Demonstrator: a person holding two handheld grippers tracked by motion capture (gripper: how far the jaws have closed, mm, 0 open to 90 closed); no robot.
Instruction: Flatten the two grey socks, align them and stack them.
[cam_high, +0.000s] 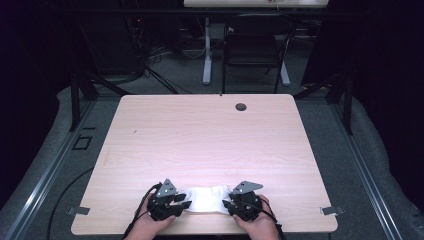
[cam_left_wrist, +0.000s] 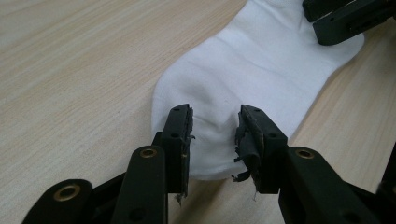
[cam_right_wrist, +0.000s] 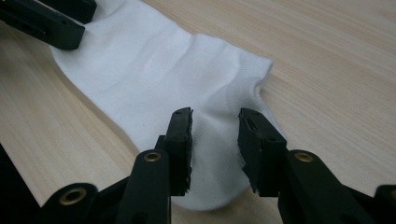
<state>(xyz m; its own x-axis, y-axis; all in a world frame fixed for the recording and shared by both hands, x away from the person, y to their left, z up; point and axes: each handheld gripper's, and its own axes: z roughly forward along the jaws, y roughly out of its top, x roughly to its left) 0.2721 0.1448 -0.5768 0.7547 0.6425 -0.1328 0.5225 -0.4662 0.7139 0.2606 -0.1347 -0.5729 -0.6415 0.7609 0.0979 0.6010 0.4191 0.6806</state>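
Sock (cam_high: 206, 197) lying flat near my edge of the table (cam_high: 210, 135), one gripper at each end.
I see my left gripper (cam_left_wrist: 215, 135) and right gripper (cam_right_wrist: 215, 135) both with jaws spread over the white fabric, pads apart, pinching nothing.

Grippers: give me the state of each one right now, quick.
Left gripper: open, jaws apart over one end of the white sock, holding nothing.
Right gripper: open, jaws apart over the sock's other end, holding nothing.
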